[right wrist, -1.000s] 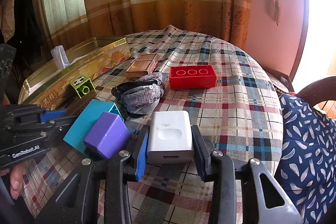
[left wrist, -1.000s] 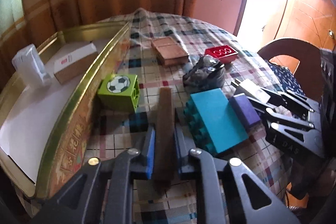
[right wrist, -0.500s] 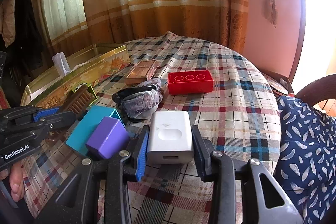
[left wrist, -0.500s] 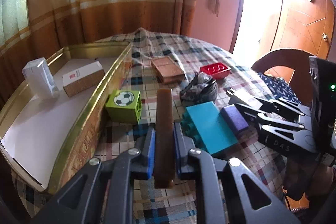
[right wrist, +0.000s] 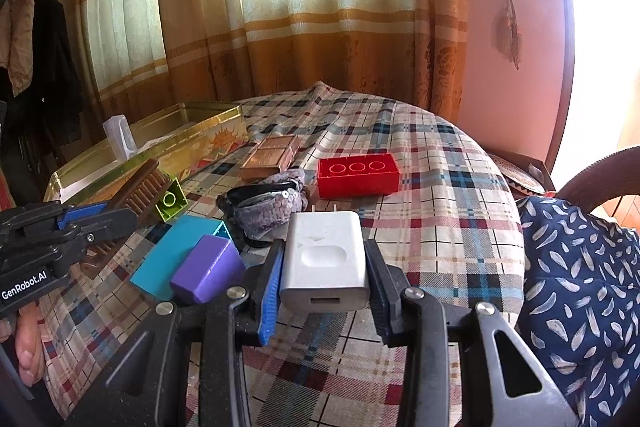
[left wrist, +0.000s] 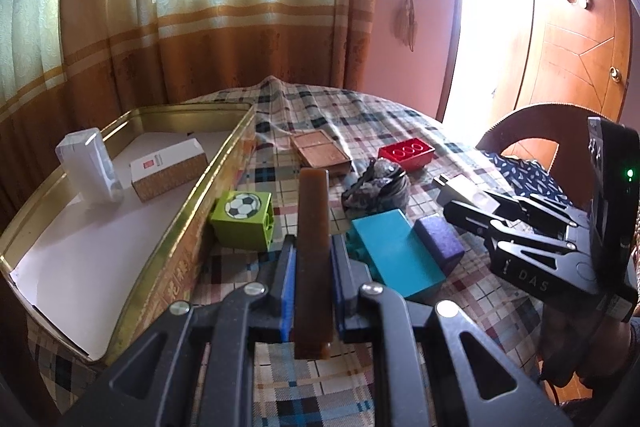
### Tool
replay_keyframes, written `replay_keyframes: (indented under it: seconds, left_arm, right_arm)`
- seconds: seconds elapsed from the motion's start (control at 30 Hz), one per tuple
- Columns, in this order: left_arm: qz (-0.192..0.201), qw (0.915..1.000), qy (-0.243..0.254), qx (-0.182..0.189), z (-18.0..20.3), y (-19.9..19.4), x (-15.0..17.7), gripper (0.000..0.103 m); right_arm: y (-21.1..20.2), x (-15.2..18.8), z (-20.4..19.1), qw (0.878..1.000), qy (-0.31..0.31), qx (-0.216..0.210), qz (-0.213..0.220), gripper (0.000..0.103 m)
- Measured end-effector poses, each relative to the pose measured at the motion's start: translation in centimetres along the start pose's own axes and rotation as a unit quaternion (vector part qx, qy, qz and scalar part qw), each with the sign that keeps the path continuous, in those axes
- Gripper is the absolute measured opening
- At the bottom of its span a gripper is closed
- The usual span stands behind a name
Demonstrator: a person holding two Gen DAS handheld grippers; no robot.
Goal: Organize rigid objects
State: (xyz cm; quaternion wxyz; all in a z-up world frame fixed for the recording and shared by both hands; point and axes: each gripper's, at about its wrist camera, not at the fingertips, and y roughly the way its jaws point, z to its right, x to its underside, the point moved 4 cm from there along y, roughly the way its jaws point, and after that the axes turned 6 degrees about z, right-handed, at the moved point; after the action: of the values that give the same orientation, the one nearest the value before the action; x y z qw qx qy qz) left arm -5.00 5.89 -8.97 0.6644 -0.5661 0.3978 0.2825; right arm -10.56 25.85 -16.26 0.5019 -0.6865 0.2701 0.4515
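Lifted since 1 s ago, brown comb (left wrist: 313, 259) clamped in my L gripper (left wrist: 313, 281), R gripper (right wrist: 322, 277) gripping white charger (right wrist: 325, 259); next, carry both over gold tin (left wrist: 176, 227), I reckon.

Brown comb and white charger now off the table
The left gripper (left wrist: 313, 251) lifts the brown comb (left wrist: 314, 247) clear of the plaid tablecloth (right wrist: 440, 187); the right gripper (right wrist: 324, 267) raises the white charger (right wrist: 325, 259).

Black plastic tongs (left wrist: 313, 255) with blue pads, silver screws, white "GenRobot.AI" lettering.
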Motion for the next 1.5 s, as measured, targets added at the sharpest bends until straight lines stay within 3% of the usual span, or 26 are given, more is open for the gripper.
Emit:
replay_keyframes:
  seconds: [1.5]
  left_arm:
    - [0.056,0.9984,0.008,-0.005,0.1,-1.8,-0.2,0.014]
  right_arm:
    - [-1.1,-0.3,-0.4,0.999,-0.012,0.015,0.044,0.040]
